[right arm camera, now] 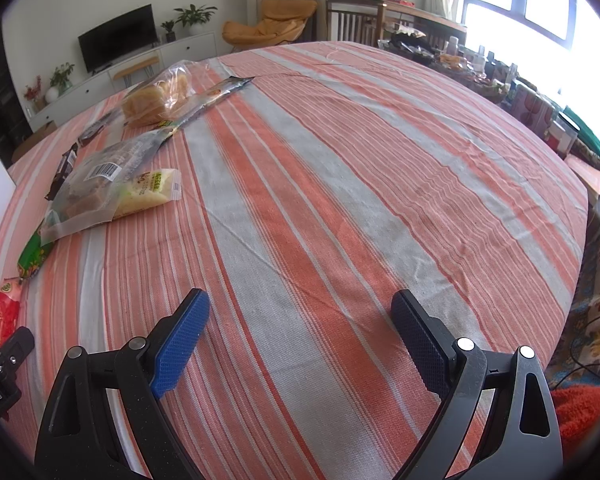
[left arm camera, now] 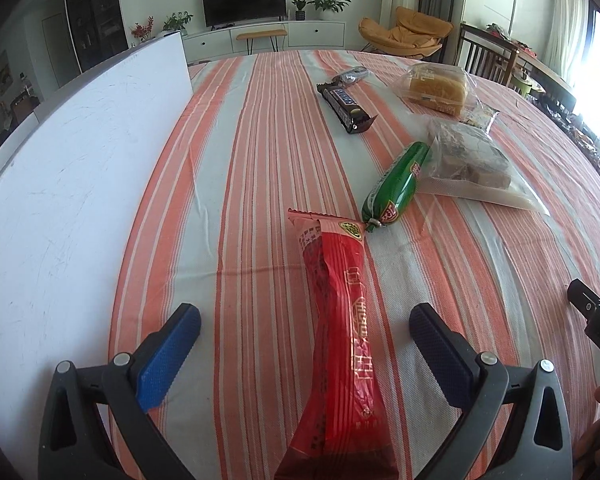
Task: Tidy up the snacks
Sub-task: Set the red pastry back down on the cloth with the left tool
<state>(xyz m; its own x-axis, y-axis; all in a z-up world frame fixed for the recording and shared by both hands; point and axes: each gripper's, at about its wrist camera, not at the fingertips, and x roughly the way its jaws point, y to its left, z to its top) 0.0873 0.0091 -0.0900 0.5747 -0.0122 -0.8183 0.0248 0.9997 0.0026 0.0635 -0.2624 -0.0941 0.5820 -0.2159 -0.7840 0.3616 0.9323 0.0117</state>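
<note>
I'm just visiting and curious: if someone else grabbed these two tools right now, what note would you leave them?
Left gripper: open, red snack pack lying between its fingers, not gripped.
Right gripper: open, nothing between its fingers, over bare striped tablecloth.
Green sausage, chocolate bar, clear bag of brown pieces and bread bag lie loose on the cloth.
Done: cannot tell. Left: apparently all the sorting.

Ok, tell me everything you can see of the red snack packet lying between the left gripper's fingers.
The red snack packet is a long, glossy plastic wrapper with gold print, a round green and gold emblem and a crimped seal at its far end. It lies flat on the striped tablecloth, lengthwise between the wide-open blue pads of the left gripper, which do not touch it. The green sausage ends just beside its far corner.
</note>
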